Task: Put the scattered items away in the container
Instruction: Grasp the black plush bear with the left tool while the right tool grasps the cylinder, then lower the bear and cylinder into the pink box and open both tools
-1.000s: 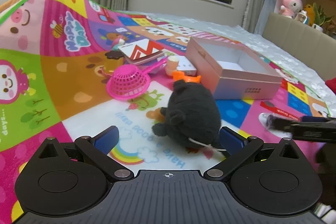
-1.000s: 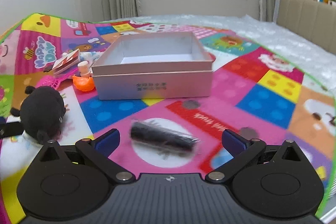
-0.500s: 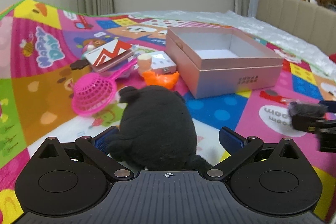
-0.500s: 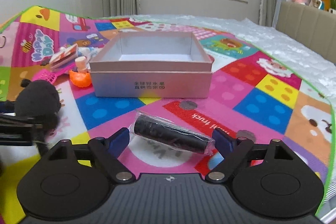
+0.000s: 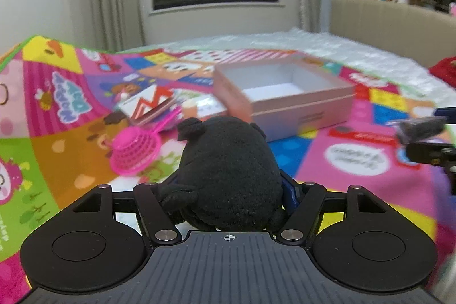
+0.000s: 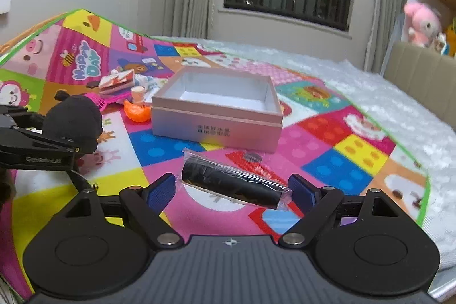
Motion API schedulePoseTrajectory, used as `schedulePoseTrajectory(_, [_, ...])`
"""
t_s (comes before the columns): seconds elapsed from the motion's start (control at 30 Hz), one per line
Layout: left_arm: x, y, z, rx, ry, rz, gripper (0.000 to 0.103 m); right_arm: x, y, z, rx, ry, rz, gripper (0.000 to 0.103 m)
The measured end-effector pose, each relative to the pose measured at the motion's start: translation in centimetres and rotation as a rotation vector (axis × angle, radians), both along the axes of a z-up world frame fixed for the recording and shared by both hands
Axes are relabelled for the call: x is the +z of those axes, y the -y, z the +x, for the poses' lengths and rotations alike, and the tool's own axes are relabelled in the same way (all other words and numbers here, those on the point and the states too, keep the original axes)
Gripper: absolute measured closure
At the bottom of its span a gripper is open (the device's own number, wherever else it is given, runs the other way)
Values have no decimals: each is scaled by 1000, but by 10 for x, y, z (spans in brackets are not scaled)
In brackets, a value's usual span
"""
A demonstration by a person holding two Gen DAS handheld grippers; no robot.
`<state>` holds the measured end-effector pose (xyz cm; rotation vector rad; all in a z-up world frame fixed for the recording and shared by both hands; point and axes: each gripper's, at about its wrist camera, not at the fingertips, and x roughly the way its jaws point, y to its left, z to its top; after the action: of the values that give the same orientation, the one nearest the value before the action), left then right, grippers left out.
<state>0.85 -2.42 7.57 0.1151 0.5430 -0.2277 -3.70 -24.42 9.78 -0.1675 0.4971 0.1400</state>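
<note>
Since a second ago you've closed both tools on their targets — each was wide with the item loose between the fingers, now each grips and lifts.

Left to right:

- Pink toy strainer (image 5: 134, 154) lies on the play mat (image 5: 71, 133), left of the plush. Behind it, a red-and-white card box (image 5: 148, 106).
- Your left gripper (image 5: 230, 190) is clamped on the black plush toy (image 5: 228, 170). Fingers are narrow and mostly hidden by the fur; only part of the right blue pad (image 5: 290, 193) shows. In the right wrist view the plush (image 6: 72, 121) sits in the tool off the mat, left of the box.
- Orange toy (image 6: 136, 113) sits on the mat just beside the box's left corner, with a small cream-capped piece (image 6: 138, 93) behind it.
- Pink open box (image 6: 216, 110) is ahead of both tools, lid off, white interior showing nothing inside.
- Your right gripper (image 6: 232, 190) holds the black roll in clear wrap (image 6: 233, 181) end to end, pads (image 6: 159, 191) pressing the wrap at both ends. Roll is tilted, left end higher, in front of the box's near wall. In the left wrist view the roll (image 5: 421, 127) shows at the right edge — blurred.
</note>
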Motion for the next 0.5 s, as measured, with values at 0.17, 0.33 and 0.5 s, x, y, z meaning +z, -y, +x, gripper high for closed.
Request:
schedulePoseTrajectory(0.17, [29, 5, 5, -65, 25, -70, 30, 14, -3, -6, 25, 98, -40, 17])
schedulePoseTrajectory(0.33, [62, 9, 44, -113, 38, -183, 30, 34, 3, 12, 38, 151, -8, 17])
schedulePoseTrajectory(0.5, [100, 12, 110, -157, 35, -338, 30, 64, 10, 54, 11, 286, -27, 17])
